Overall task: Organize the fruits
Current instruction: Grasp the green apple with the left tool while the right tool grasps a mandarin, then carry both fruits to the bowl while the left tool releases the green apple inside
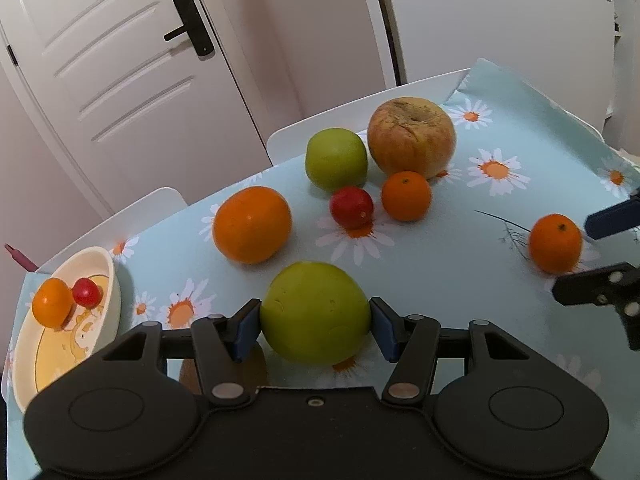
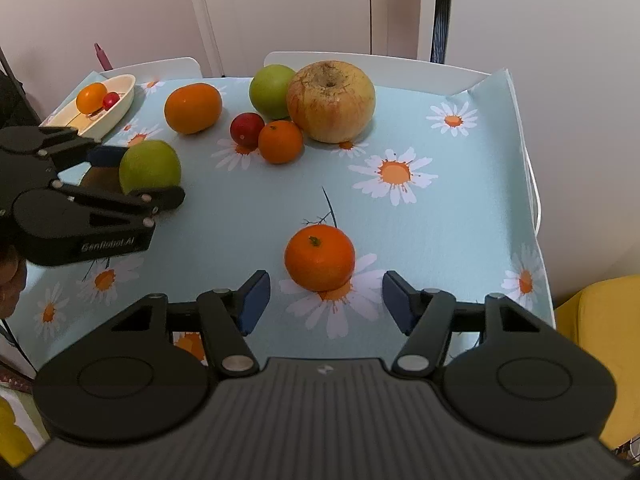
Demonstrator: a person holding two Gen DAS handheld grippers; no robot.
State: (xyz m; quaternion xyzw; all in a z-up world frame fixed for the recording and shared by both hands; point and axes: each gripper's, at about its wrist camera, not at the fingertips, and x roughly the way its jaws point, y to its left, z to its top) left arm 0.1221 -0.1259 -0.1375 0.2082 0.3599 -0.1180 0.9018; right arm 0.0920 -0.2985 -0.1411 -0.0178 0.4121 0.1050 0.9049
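Note:
My left gripper [image 1: 315, 328] is shut on a green apple [image 1: 315, 311], also seen in the right wrist view [image 2: 150, 166], just above the daisy tablecloth. My right gripper [image 2: 325, 300] is open, its jaws either side of and just short of a small mandarin [image 2: 319, 257], which shows in the left wrist view [image 1: 555, 242]. A cream bowl [image 1: 114, 280] at the left holds a small orange [image 1: 52, 302] and a red cherry tomato [image 1: 86, 292]. Loose on the cloth lie a large orange [image 1: 252, 224], a second green apple [image 1: 336, 159], a big yellow-red apple [image 1: 412, 136], a red fruit [image 1: 352, 207] and another mandarin [image 1: 406, 196].
White chair backs [image 1: 360, 120] stand beyond the table's far edge, with a white door [image 1: 120, 60] behind. The cloth's right edge [image 2: 524, 152] hangs near a wall. A yellow seat [image 2: 600, 352] is at the right.

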